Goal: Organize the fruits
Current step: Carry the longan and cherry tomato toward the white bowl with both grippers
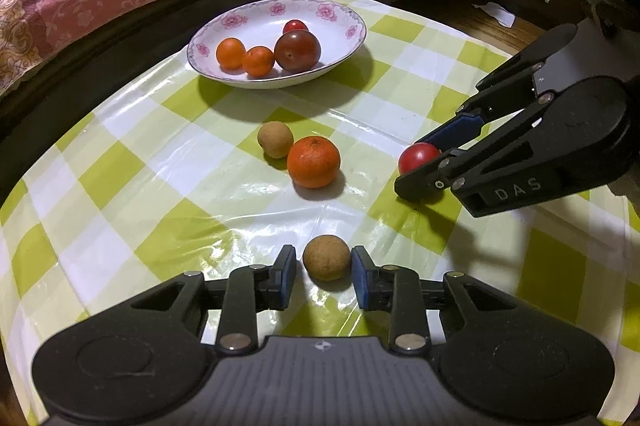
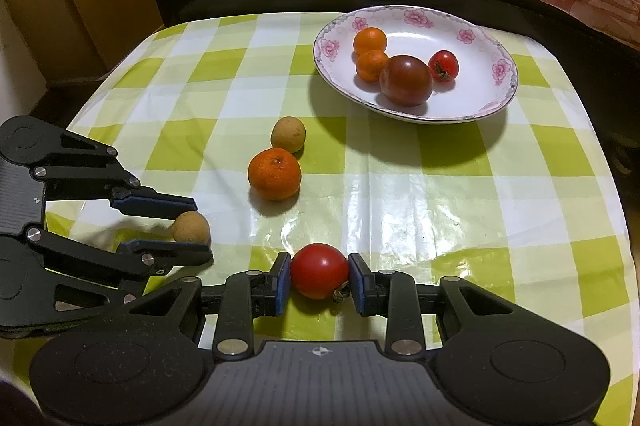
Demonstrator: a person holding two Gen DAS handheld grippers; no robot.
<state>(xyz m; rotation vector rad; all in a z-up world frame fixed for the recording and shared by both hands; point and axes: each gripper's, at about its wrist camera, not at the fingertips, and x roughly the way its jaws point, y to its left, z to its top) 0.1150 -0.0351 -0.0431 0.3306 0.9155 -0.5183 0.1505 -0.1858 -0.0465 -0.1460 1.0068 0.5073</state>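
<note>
— Fruits on the checked tablecloth (image 2: 400, 186)?
— A brown longan (image 1: 326, 257) sat between the left gripper's (image 1: 324, 272) parted fingers, one pad touching. The right gripper (image 2: 319, 276) had clamped a red tomato (image 2: 319, 270). A tangerine (image 2: 274, 174) lay near the plate (image 2: 472, 22)

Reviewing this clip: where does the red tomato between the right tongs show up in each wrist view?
Left wrist view: the red tomato sits at right of centre, between the fingers of the right tongs.
Right wrist view: it sits bottom centre, between the two blue pads.
Shared landmark: the large orange beside a tan round fruit, mid-table.
</note>
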